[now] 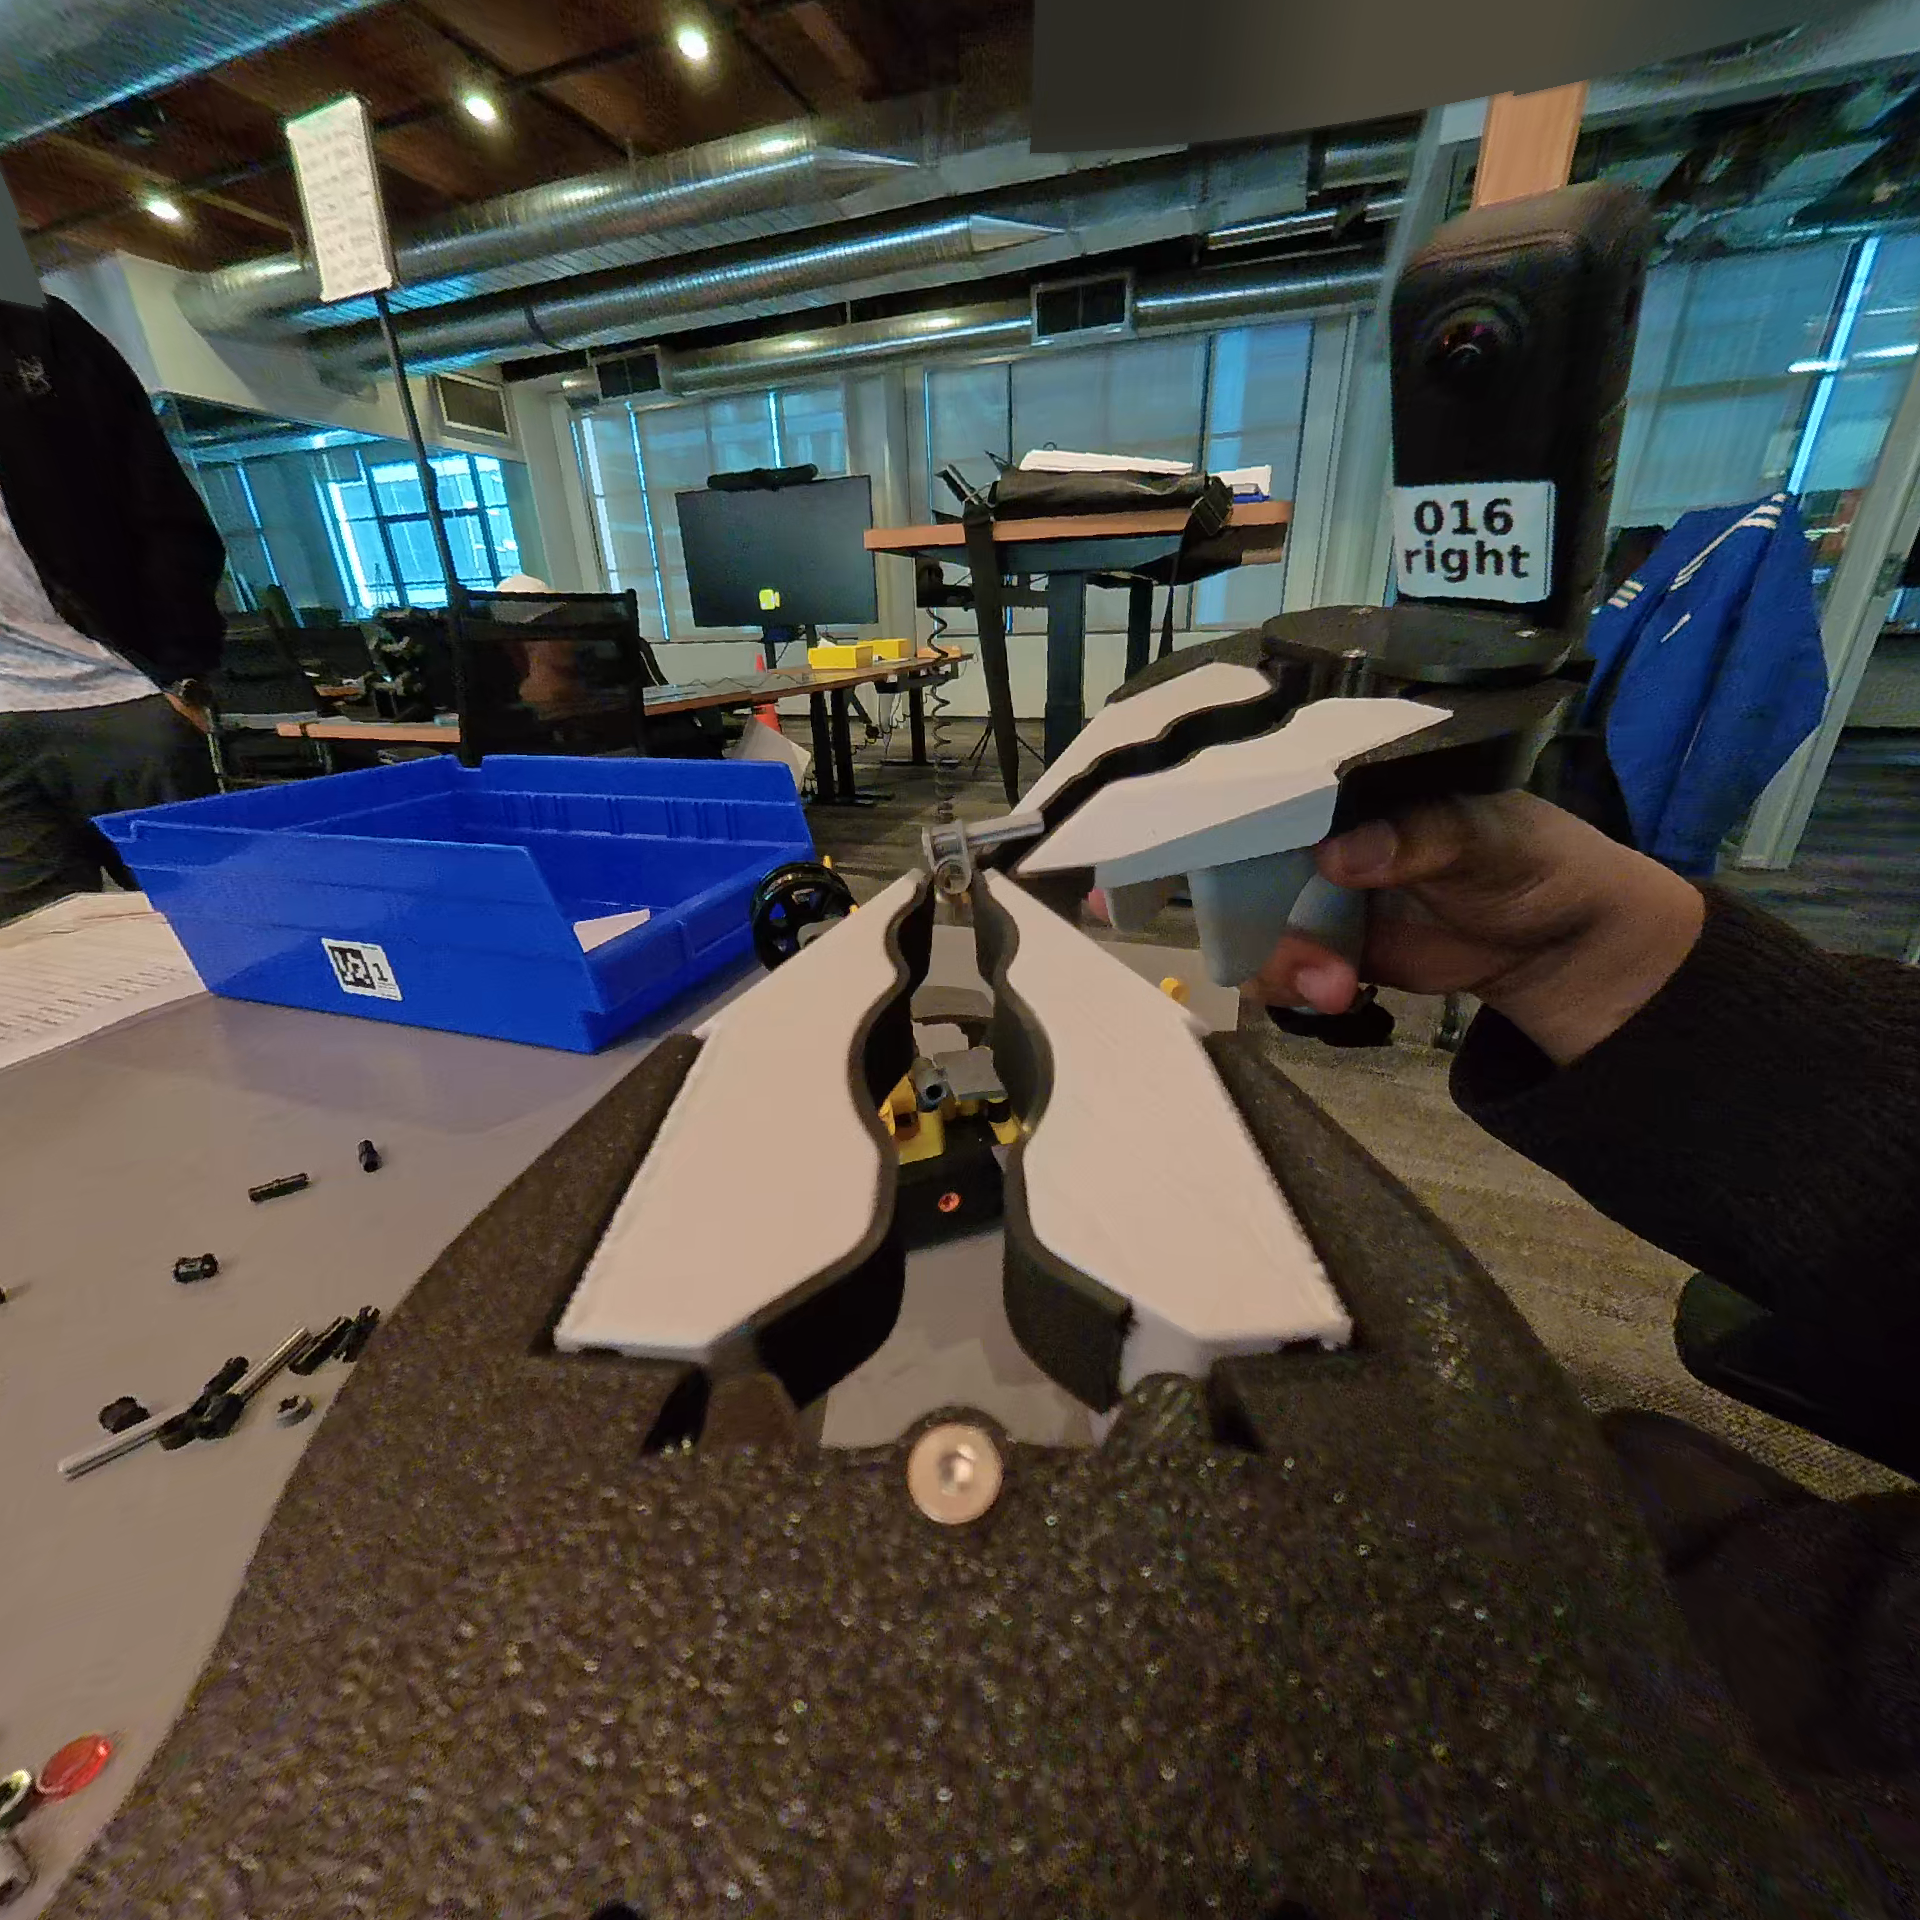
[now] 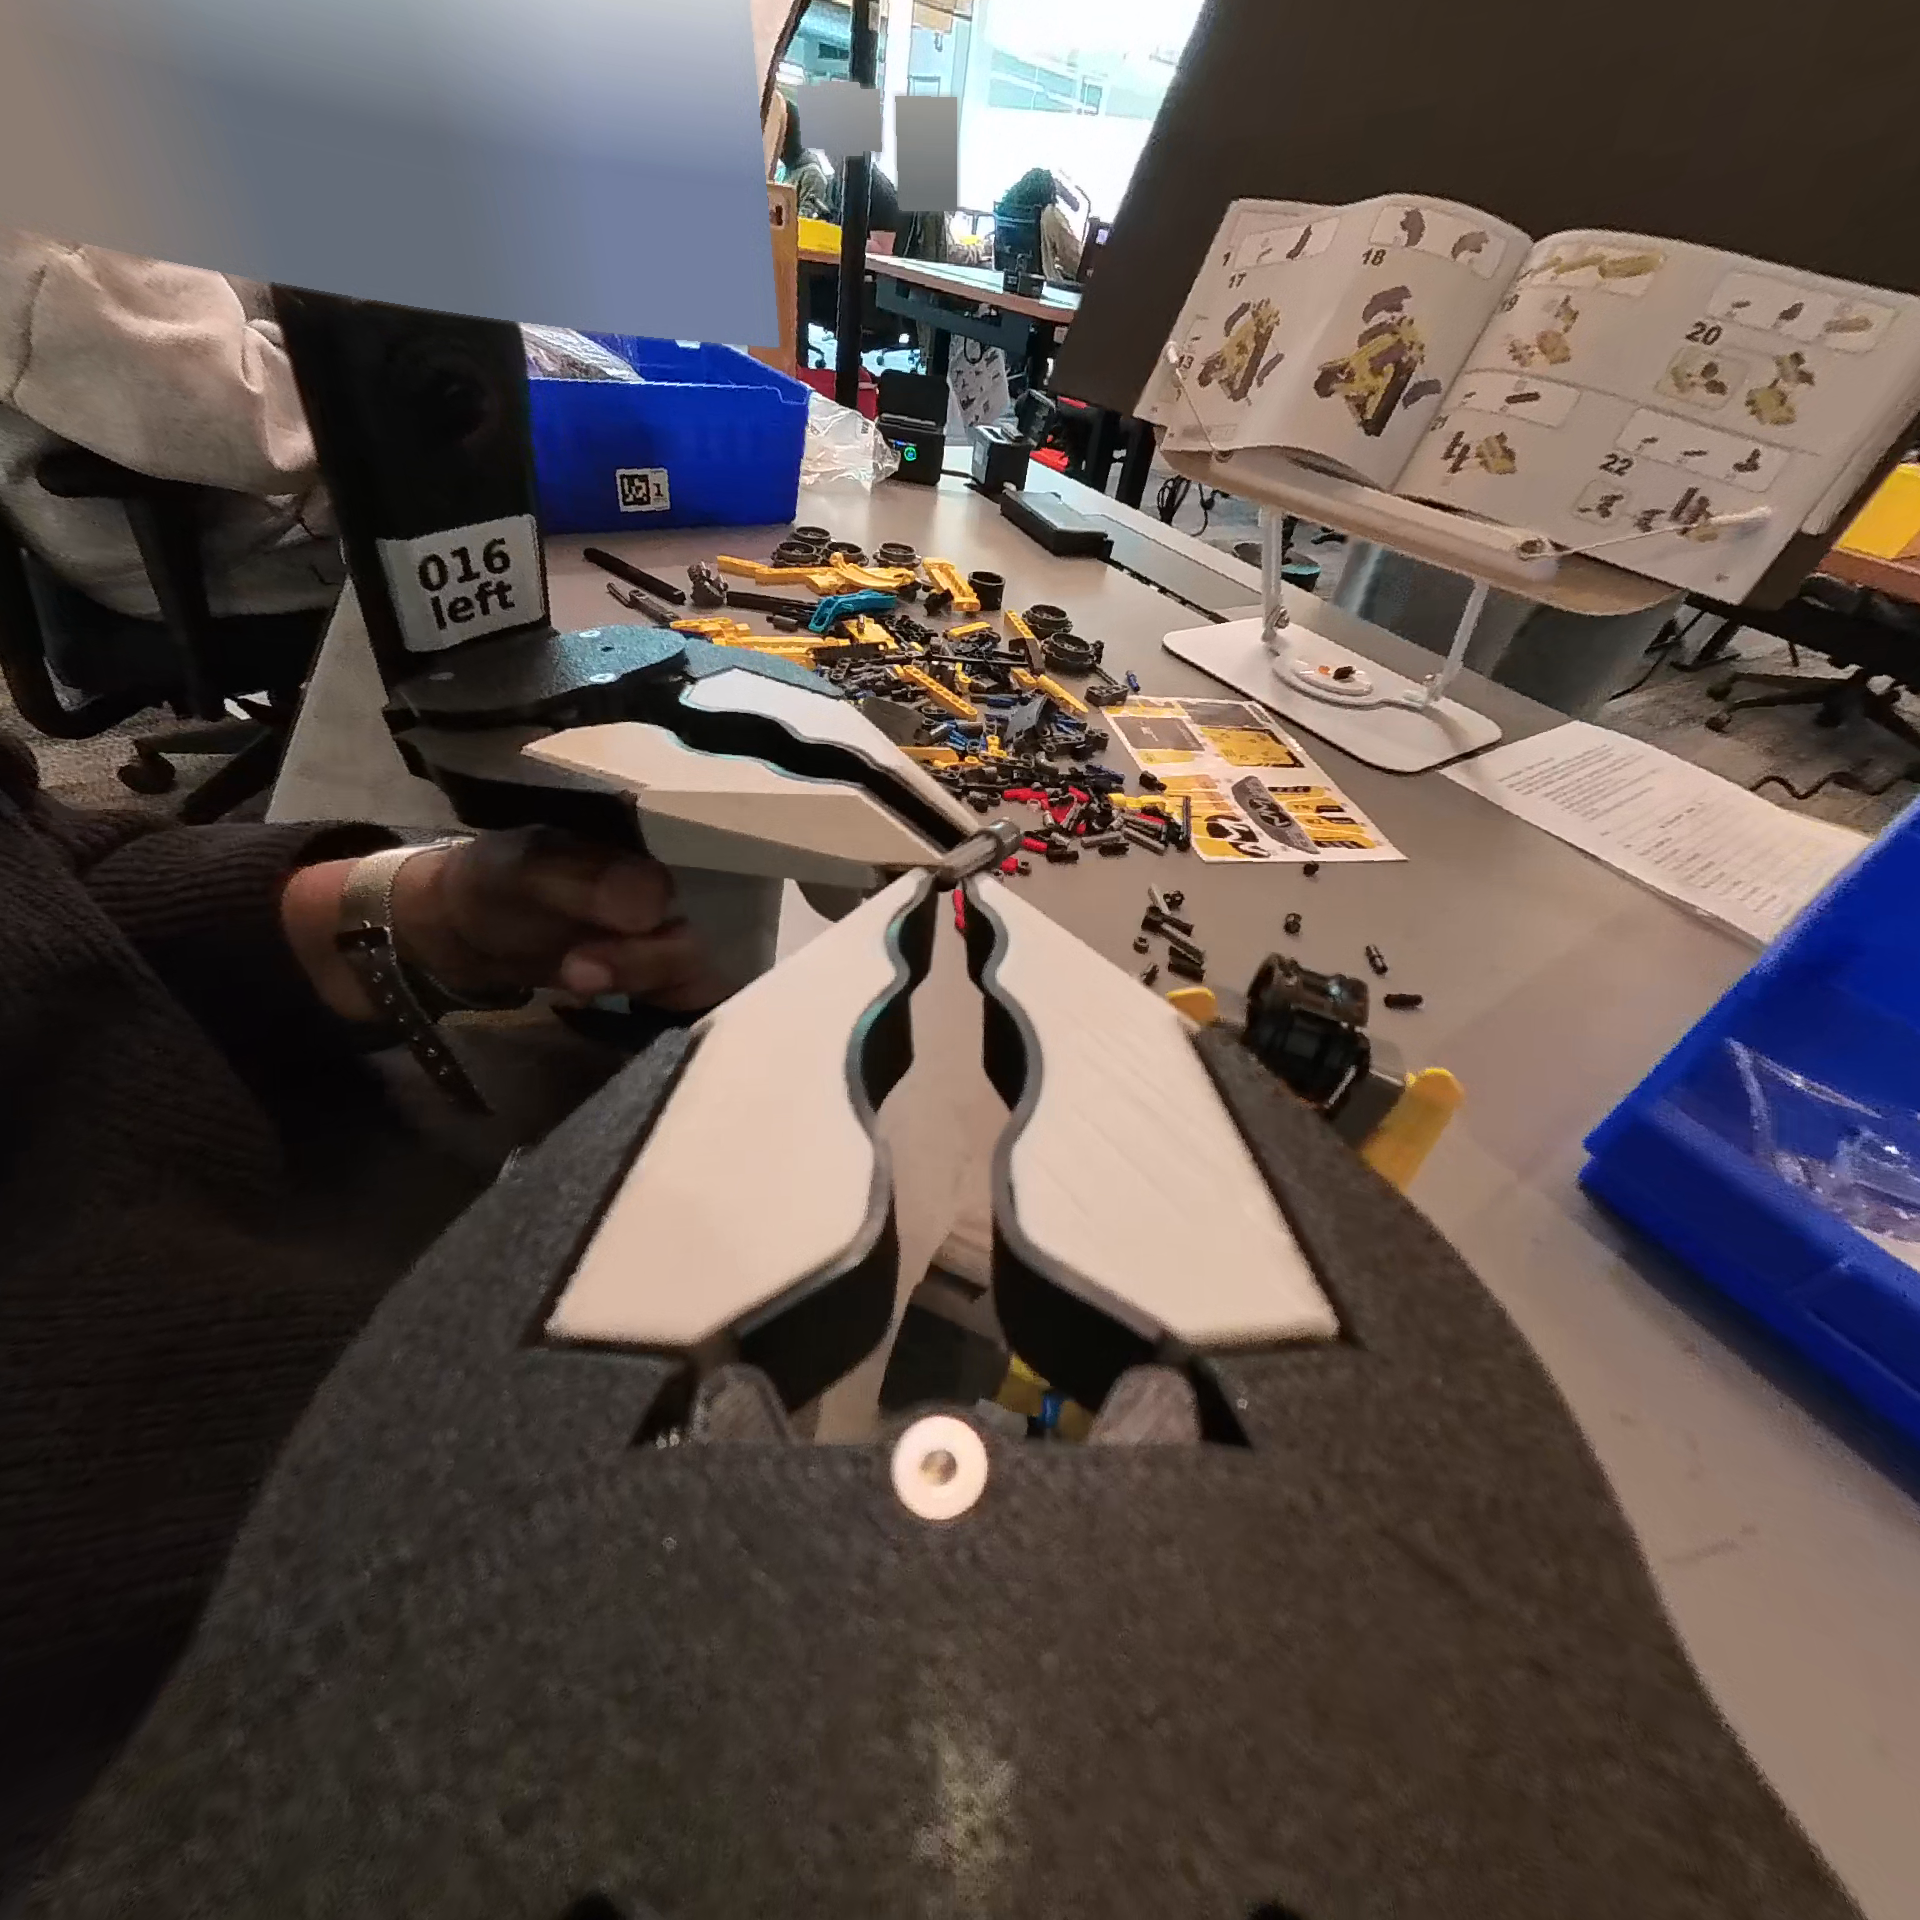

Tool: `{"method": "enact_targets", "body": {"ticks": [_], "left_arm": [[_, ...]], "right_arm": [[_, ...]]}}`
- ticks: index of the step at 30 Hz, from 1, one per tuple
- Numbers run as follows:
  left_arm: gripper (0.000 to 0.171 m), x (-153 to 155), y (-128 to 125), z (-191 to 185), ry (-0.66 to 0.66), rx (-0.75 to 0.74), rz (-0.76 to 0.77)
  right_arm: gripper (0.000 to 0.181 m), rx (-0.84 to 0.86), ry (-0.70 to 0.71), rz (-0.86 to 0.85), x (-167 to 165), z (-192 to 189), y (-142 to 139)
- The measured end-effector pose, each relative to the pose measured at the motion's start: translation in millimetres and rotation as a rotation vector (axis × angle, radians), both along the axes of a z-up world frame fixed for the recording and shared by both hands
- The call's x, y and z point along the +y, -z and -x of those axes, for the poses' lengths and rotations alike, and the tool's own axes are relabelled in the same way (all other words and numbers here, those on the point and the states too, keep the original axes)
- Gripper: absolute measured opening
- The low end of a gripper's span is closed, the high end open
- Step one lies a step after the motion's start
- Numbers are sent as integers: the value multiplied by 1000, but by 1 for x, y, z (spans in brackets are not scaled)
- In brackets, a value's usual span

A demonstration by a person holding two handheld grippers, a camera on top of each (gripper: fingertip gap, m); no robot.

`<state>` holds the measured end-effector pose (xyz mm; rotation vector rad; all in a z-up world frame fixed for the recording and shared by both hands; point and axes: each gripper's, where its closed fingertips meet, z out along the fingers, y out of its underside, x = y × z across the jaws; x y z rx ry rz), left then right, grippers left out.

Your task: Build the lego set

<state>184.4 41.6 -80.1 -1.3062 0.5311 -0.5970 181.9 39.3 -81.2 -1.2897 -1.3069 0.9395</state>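
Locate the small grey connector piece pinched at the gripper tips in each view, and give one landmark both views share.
Left wrist view: grey connector piece sits just above centre, where both grippers' tips meet.
Right wrist view: it sits just above centre, again at the meeting tips.
Shared landmark: the blue bin with a square tag.

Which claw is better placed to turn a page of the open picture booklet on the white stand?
Probably right: the right claw faces the open picture booklet; the left claw sits farther left. Both pinch a small grey connector piece.
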Motion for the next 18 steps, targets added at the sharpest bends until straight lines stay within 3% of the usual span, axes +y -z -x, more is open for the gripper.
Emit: {"method": "enact_targets", "body": {"ticks": [18], "left_arm": [[6, -2, -5, 5, -55, -28, -12]], "right_arm": [[0, 1, 11, -40, -6, 4, -4]]}}
